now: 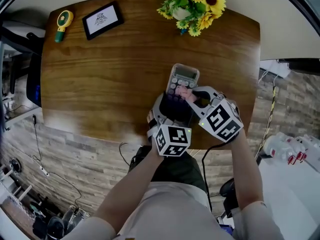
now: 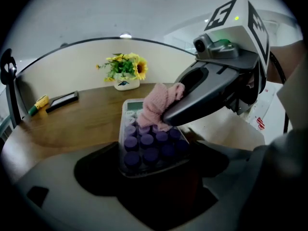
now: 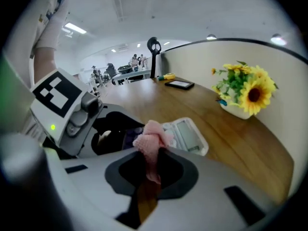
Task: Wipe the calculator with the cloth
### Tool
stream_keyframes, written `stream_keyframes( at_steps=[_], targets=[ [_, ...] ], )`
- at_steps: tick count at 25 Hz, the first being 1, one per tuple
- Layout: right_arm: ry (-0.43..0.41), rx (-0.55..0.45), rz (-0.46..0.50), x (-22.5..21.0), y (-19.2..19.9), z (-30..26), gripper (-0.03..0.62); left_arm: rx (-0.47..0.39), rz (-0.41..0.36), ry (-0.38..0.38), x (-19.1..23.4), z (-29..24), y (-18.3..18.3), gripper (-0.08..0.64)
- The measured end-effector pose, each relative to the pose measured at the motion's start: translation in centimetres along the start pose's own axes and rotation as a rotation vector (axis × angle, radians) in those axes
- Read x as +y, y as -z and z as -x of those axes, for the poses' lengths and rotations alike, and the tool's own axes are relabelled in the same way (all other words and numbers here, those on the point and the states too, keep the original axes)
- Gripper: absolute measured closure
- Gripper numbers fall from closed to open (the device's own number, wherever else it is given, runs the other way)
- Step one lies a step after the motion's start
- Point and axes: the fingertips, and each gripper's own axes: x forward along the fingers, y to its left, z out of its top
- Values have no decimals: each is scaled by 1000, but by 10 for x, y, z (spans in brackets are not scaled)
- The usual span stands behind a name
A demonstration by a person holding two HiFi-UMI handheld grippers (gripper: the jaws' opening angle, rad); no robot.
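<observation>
A grey calculator (image 1: 183, 78) with purple keys lies on the wooden table (image 1: 110, 74), its near end clamped in my left gripper (image 1: 169, 105). In the left gripper view the calculator (image 2: 149, 143) sits between the jaws, keys up. My right gripper (image 1: 192, 96) is shut on a bunched pink cloth (image 1: 186, 94), pressed on the calculator's upper keys. The pink cloth (image 2: 159, 105) shows against the keypad in the left gripper view. In the right gripper view the cloth (image 3: 151, 146) hangs pinched between the jaws, with the calculator's display (image 3: 187, 134) just beyond.
A pot of sunflowers (image 1: 192, 4) stands at the table's far edge, just beyond the calculator. A black framed tablet (image 1: 102, 20) and a yellow-green handheld tool (image 1: 63, 24) lie at the far left. The near table edge runs just under the grippers.
</observation>
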Motion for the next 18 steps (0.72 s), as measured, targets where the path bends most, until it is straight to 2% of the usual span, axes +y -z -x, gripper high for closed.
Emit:
stream_keyframes(
  at_steps=[2,5,8,11,15,18],
  targets=[
    [21,41,-21,-3,18,8,549,-1,0,2,0,0,0,92],
    [70,152,-61,-6,65,17,549,1,1,0,1,0,0,94],
    [108,100,-185,-10,77,34,549,2,-1,1,0,0,1,93],
    [94,-3,-197,-15,46,45,549,1,-1,3,0,1,1,92],
    [-5,-182,-185,-13,-26,43,548,-1,0,4,0,1,-1,93],
    [-89,-234,-160,3,-58,24,548,-2,-2,2,1,1,-1,92]
  ],
)
